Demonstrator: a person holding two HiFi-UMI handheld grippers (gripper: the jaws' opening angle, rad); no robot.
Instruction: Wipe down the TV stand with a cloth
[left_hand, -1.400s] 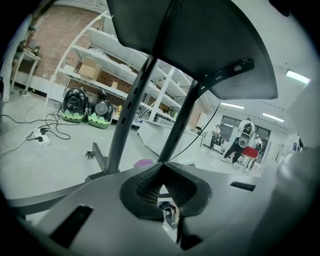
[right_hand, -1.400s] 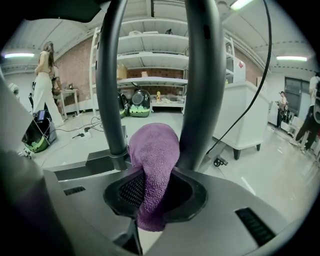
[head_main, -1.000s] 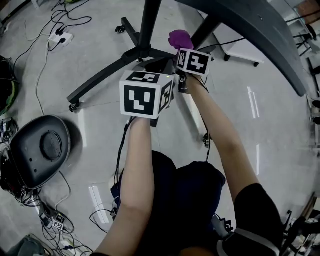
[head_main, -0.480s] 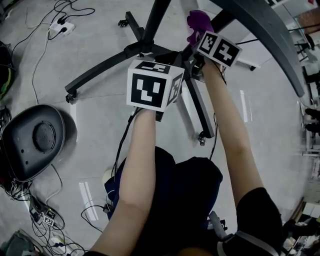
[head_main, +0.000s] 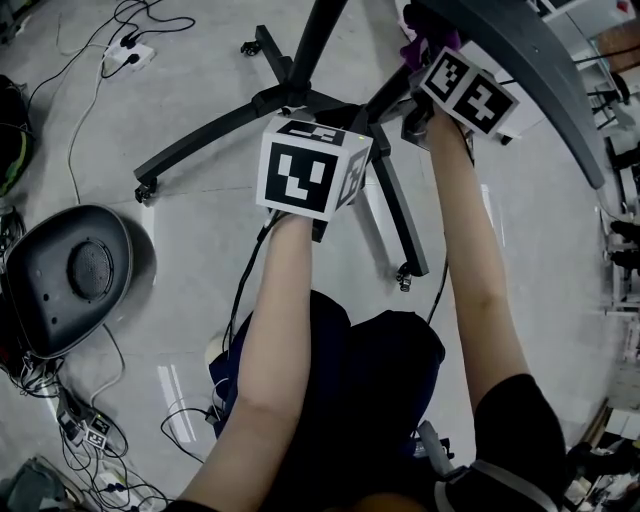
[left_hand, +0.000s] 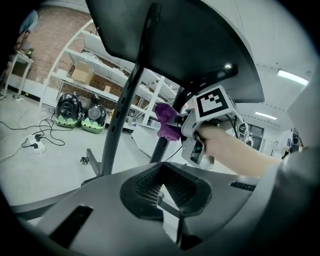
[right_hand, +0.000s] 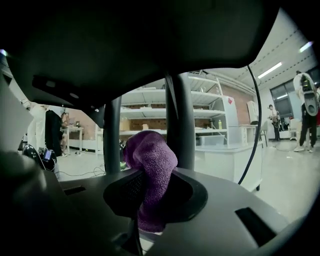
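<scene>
Our right gripper (right_hand: 150, 202) clamps a fuzzy purple cloth (right_hand: 150, 162), held close to the black metal TV stand (right_hand: 180, 120). Our left gripper (left_hand: 161, 187) has its jaws closed together, holding nothing.

You've got a fuzzy purple terry cloth (right_hand: 150, 172), a matt black metal TV stand (head_main: 322, 40), and a smooth, glossy grey floor (head_main: 200, 260).

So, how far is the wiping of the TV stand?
Done: nothing shows which parts are wiped. In hand: the right gripper is shut on the purple cloth, raised beside the stand's upright post. Remaining: perhaps the base legs; the left gripper is shut, empty.
</scene>
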